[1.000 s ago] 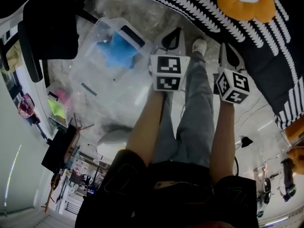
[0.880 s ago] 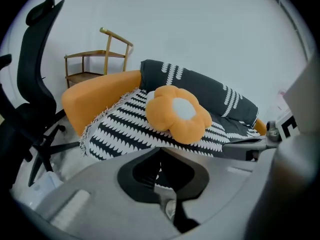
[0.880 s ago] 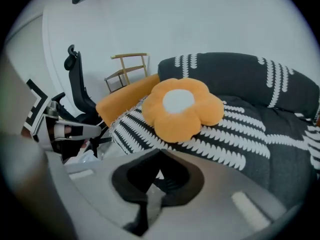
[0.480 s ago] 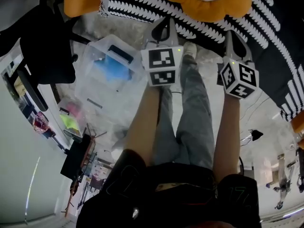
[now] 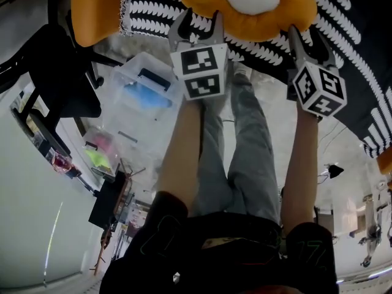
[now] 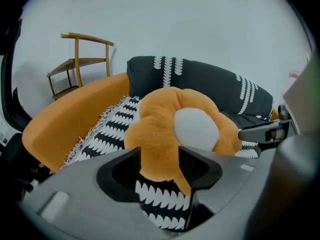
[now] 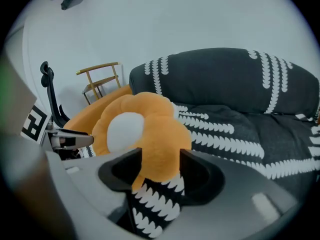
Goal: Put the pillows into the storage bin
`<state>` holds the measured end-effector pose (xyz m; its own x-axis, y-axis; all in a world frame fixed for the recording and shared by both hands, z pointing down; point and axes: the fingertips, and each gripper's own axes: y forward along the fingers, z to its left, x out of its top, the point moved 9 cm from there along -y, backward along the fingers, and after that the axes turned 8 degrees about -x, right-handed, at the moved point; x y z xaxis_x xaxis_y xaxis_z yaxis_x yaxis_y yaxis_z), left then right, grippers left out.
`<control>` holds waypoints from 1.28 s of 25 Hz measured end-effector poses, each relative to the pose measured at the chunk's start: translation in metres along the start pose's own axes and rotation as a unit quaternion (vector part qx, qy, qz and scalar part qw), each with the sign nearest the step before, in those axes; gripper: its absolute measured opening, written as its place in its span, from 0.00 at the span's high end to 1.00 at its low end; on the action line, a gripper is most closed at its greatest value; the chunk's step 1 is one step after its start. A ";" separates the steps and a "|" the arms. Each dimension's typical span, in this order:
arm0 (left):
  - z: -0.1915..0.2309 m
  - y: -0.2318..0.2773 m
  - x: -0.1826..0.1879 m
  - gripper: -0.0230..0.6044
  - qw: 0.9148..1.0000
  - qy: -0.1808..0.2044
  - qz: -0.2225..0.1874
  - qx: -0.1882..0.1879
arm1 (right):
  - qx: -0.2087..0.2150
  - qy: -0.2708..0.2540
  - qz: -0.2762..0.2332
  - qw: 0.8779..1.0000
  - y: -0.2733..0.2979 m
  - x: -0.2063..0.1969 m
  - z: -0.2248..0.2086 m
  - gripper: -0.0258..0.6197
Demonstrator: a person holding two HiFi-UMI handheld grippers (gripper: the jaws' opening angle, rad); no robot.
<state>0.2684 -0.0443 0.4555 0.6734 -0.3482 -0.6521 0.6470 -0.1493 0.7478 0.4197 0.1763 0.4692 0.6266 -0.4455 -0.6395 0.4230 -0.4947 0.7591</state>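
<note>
An orange flower-shaped pillow (image 5: 245,8) with a white centre lies on a black sofa (image 5: 352,23) patterned in white. Both grippers reach up to its near edge. My left gripper (image 5: 197,29) is at its lower left petal, my right gripper (image 5: 308,41) at its lower right. In the left gripper view the jaws (image 6: 160,156) have just been opening and a petal of the pillow (image 6: 165,129) lies in the gap. The right gripper's jaws (image 7: 160,159) have likewise just been opening, with another petal (image 7: 160,134) between them. The clear storage bin (image 5: 144,94) stands on the floor to the left.
A long orange cushion (image 5: 98,8) lies at the sofa's left end. A black office chair (image 5: 61,72) stands left of the bin, which holds something blue. A wooden chair (image 6: 80,59) stands by the wall. The person's legs (image 5: 245,139) are below the grippers.
Both grippers have moved forward from above the floor to the flower pillow on the sofa. Their jaws, shut before, now stand apart around its petals.
</note>
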 end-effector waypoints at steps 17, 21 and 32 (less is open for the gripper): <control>0.017 0.041 -0.009 0.85 0.999 -0.011 0.039 -0.019 | 0.046 -0.034 0.052 0.997 0.040 0.007 0.017 0.82; 0.012 0.021 -0.017 0.91 0.999 -0.020 0.027 -0.030 | 0.048 -0.039 0.041 0.997 0.021 0.005 0.025 0.87; 0.054 -0.066 -0.072 0.93 0.996 -0.086 0.000 0.008 | 0.089 -0.087 0.036 0.992 -0.011 -0.015 0.103 0.91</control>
<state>0.1579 -0.0590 0.4603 0.6004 -0.5016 -0.6228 0.6409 -0.1639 0.7499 0.3382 0.1112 0.4579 0.5222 -0.5993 -0.6067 0.2488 -0.5735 0.7805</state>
